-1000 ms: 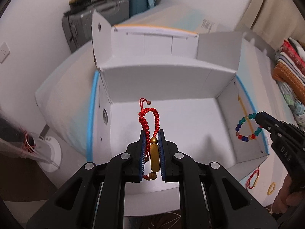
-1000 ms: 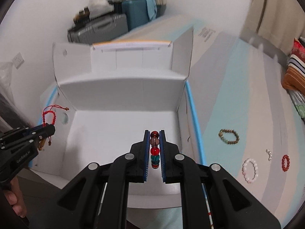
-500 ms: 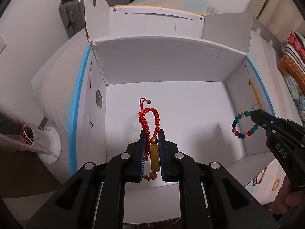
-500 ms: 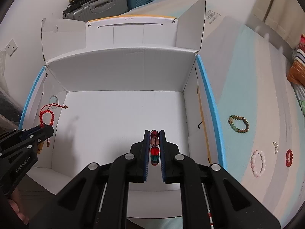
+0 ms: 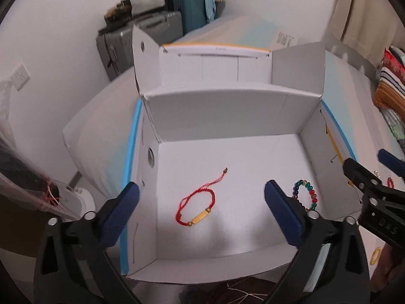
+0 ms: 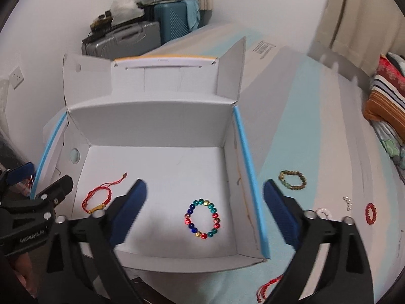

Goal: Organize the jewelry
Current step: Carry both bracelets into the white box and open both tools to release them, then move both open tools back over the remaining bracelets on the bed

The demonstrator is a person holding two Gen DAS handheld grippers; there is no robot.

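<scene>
Red cord bracelet (image 5: 197, 209) lay flat on the floor of the white box (image 5: 227, 116), left of centre | multicoloured bead bracelet (image 6: 202, 219) lay to its right, apart | our left gripper (image 5: 201, 209) had just opened, jaws spread wide, nothing between | our right gripper (image 6: 205, 211) likewise spread, empty | more bracelets on the bedsheet (image 6: 316, 152) to the right.

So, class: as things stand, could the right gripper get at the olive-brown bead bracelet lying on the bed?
Probably yes: the right gripper is open and empty, and the olive-brown bead bracelet lies uncovered outside the box.
</scene>
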